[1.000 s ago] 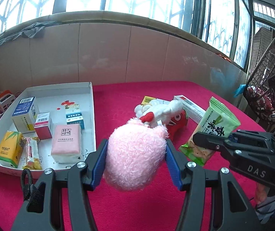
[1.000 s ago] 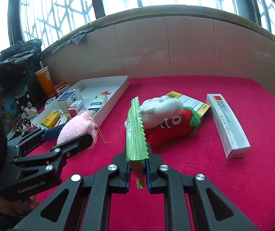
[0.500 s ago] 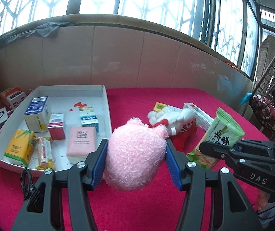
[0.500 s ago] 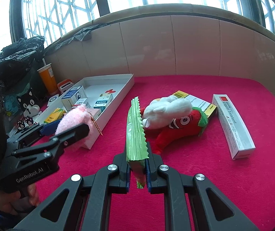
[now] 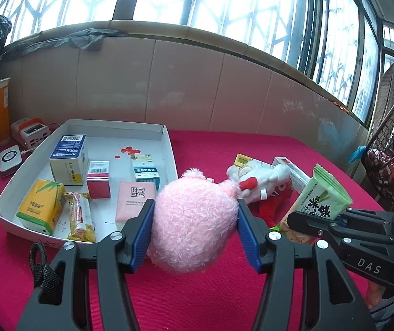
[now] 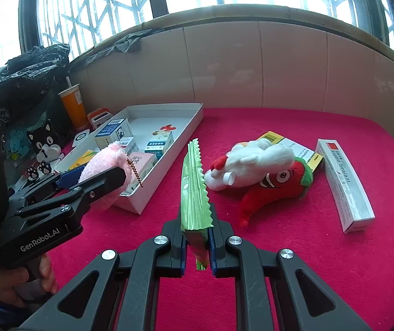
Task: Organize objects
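Black grippers [image 5: 194,231], blue pads [image 5: 141,230], silver screws [image 5: 69,245]

The black body of the right gripper [image 5: 368,264] carries the white letters "DAS". The black body of the left gripper [image 6: 45,241] carries the white wording "GenRobot.AI". The long white cardboard box with a red square [image 6: 344,182], lying flat on the red desk cloth, reads "Liquid Sealant" along its top face. Print on the other boxes and packets is too small or blurred to read.
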